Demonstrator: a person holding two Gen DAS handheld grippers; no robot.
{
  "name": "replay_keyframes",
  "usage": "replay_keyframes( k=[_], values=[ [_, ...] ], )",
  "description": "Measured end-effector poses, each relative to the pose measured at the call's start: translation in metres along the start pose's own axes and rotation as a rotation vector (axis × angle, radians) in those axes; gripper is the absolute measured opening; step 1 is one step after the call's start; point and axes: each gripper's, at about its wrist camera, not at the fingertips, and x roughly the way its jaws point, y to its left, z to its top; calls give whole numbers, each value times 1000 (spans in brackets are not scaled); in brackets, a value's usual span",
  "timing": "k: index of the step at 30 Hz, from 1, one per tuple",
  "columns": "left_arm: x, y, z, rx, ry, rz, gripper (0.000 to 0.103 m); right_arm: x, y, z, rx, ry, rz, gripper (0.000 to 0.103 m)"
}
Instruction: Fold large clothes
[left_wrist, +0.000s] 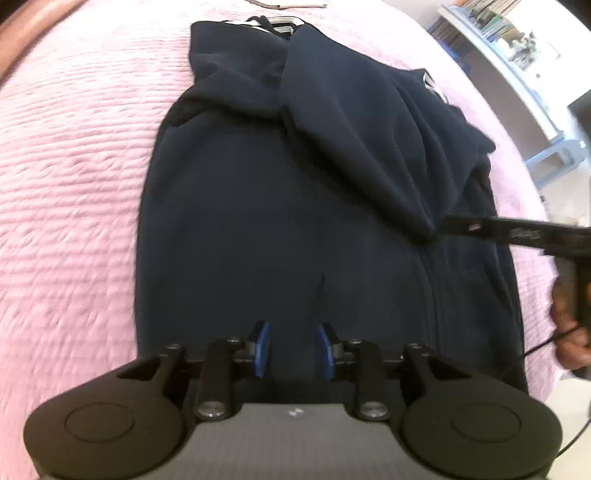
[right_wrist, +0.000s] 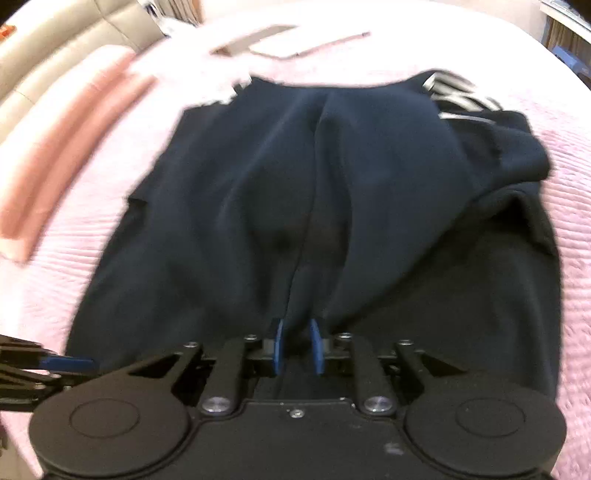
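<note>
A large navy-blue fleece garment (left_wrist: 295, 206) lies spread on a bed covered with a pink ribbed quilt (left_wrist: 74, 184). From your left wrist view, it fills the centre and runs from 6 o'clock up to 12 o'clock, where white stripes (left_wrist: 280, 26) show at its far end.

Your left hand-held gripper (left_wrist: 293, 349) hovers over the near part of the cloth at 6 o'clock. Its blue pads are spread apart with nothing between them, probably so it is free to pin or smooth the fabric while the other side does the folding.

Your right hand-held gripper (right_wrist: 298, 345) is pinching a ridge of the dark fabric between its blue pads. In the left view it reaches in from 3 o'clock, holding the tip of a folded-over flap (left_wrist: 369, 147) that lies diagonally across the garment. That grip looks meant to carry the side panel or sleeve inward over the body, making a narrower shape.

In the right wrist view, a pale pink rolled item (right_wrist: 70, 147) rests on the quilt at 9 o'clock, well apart from the garment, and flat pale papers or cards (right_wrist: 273, 42) lie near 12 o'clock. A white shelf unit (left_wrist: 517, 55) stands beyond the bed at 2 o'clock in the left view.

The fold seems partly done; the flap is not yet laid flat.
</note>
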Motion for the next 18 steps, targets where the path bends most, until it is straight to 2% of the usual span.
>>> replay_keyframes(
  k=[2, 4, 5, 7, 9, 12, 14, 16, 18],
  values=[
    [-14, -11, -12, 1, -13, 36, 41, -26, -2, -12, -13, -15, -4, 28],
    [-27, -14, -26, -35, -21, 59, 43, -47, -6, -30, -24, -13, -25, 28],
    [-35, -13, -35, -64, -31, 73, 44, -57, -12, -40, -16, -6, -35, 33],
    [-47, -7, -50, -125, -37, 99, 47, -71, -27, -62, 33, 23, -39, 42],
    [-59, 3, -69, -195, -36, 116, 49, -82, -42, -85, 102, 43, -58, 42],
    [-69, 23, -94, -289, -18, 120, 50, -96, -56, -117, 139, 76, -128, 44],
    [-69, 32, -107, -334, -14, 128, 50, -102, -63, -135, 156, 111, -157, 61],
    [-67, 42, -117, -388, -8, 133, 50, -107, -69, -150, 180, 134, -158, 62],
    [-70, 53, -128, -492, -33, 76, 50, -113, -72, -162, 185, 149, -166, 62]
  ],
)
